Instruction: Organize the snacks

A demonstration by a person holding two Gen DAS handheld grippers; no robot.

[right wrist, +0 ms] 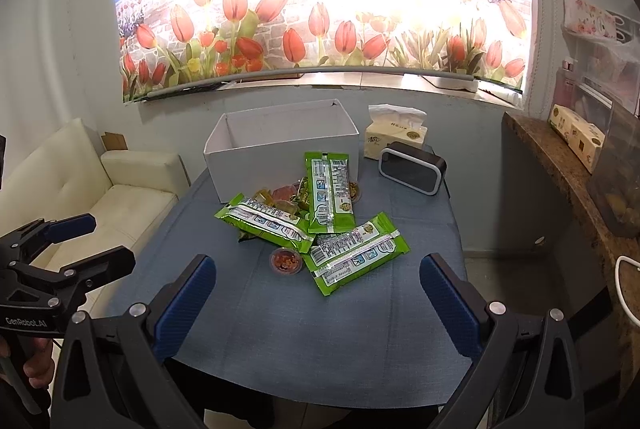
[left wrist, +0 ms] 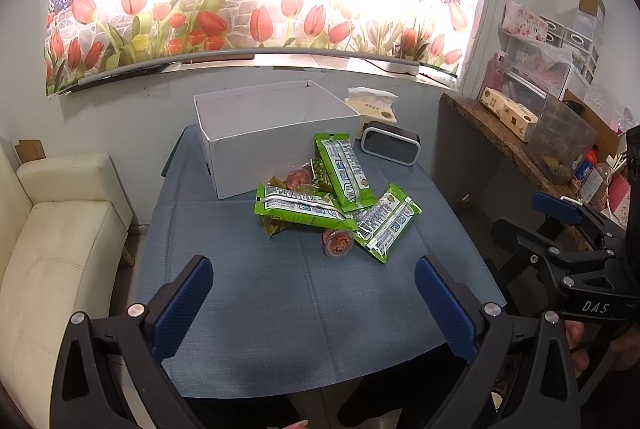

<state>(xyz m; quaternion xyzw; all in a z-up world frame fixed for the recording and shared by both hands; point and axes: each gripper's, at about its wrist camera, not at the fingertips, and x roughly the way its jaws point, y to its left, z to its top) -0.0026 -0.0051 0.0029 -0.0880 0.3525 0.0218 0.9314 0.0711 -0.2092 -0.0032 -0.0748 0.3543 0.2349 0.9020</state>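
My counter [left wrist: 248, 293] carries a white box [left wrist: 256, 145] at the back, open-topped. Just in front of it lie three green packs [right wrist: 332, 189] in a loose heap over small jelly cups [right wrist: 285, 261] — one cup sits at the near edge. My left gripper [left wrist: 314, 303] and right gripper [right wrist: 318, 303] hover spread wide, grasping nothing — well short of the heap

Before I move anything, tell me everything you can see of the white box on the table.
The white box is an open-topped rectangular carton, seemingly plain cardboard, with no lid in view. It stands upright at the far side of the blue-clothed table, below the tulip blind. What shows of its inside looks empty; the bottom is hidden. The snack pile sits against its front, one green packet overlapping the front wall. A tissue pack stands apart on its right.
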